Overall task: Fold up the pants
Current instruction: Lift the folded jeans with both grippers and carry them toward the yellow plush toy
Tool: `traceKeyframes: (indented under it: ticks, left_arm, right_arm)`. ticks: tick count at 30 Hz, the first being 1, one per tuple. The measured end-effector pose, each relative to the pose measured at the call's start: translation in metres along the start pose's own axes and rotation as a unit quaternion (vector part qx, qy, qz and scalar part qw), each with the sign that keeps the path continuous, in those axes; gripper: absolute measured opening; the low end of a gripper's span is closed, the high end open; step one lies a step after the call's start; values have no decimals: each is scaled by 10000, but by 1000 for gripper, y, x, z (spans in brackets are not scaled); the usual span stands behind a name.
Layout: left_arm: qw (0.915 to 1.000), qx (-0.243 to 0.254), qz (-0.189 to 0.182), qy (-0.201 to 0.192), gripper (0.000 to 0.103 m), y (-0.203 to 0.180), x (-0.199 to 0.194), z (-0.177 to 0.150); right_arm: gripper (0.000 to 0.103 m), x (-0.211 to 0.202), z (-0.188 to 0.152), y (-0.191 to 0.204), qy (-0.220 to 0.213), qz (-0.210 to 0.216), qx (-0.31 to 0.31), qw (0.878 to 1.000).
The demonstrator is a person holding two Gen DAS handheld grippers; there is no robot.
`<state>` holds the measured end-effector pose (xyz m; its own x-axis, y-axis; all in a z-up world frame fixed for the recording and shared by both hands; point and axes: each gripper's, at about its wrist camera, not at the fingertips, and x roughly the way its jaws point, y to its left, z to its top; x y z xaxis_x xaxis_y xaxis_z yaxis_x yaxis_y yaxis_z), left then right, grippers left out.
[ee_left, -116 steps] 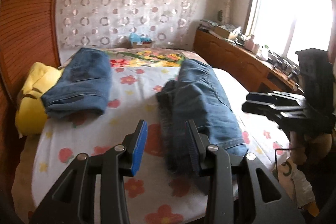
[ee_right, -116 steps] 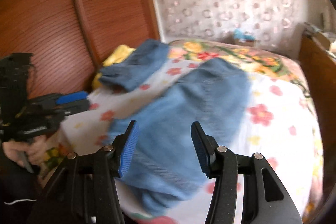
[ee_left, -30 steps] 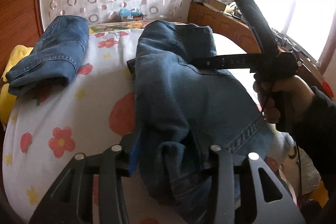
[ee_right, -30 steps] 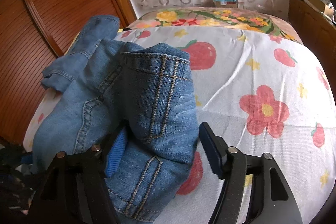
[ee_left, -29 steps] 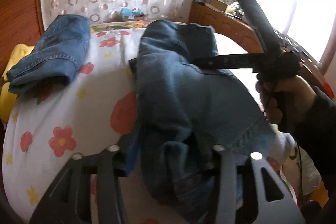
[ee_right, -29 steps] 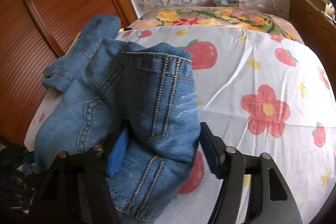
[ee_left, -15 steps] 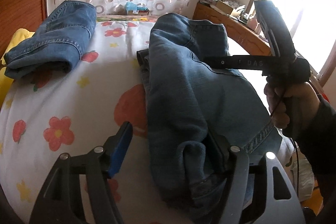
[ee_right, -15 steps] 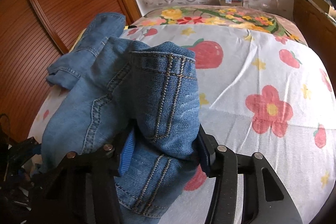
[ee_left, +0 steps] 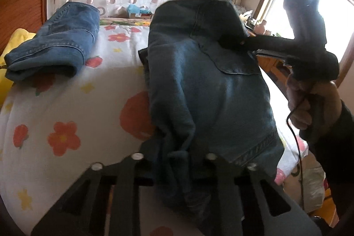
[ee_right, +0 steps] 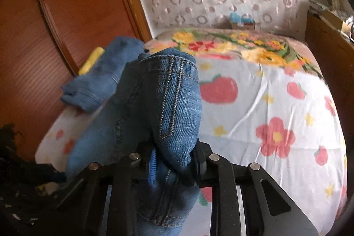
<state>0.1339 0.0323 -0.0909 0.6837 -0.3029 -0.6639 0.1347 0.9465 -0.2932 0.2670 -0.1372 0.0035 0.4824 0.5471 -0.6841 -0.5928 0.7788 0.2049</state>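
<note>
Left wrist view: left gripper (ee_left: 174, 155), jaws just closed, pinches the hem end of the jeans (ee_left: 208, 85), which drape over the flowered bed (ee_left: 66, 103). Right gripper (ee_right: 174, 162), jaws also just closed, clamps the waistband end, lifted off the sheet. A second folded pair (ee_left: 57, 45) lies near the yellow pillow (ee_left: 13, 43), well apart.

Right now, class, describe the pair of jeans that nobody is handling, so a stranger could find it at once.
Start at the bed with the flower-print sheet. At its far left, beside the wooden wall panel, the folded jeans rest partly on a yellow cushion. Unlike the darker jeans lifted in both tongs, they lie flat and untouched.
</note>
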Motion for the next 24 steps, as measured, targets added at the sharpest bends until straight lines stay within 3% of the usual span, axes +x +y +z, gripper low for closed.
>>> traceKeyframes:
  ticks: [5,14,24]
  left_arm:
    - [9998,-49,-78,-156,9,1,-11,7]
    - [9965,4,11,-833,6,14,-49,44]
    - [9917,-106,297,-1248,6,56,-84,89]
  right_arm:
    - [21,-28,22,32,-213,53,-360,9991]
    - [20,-55,73,77,-550,132,-835,9949]
    - [20,-33,142,121,-587,391,-1223,9900]
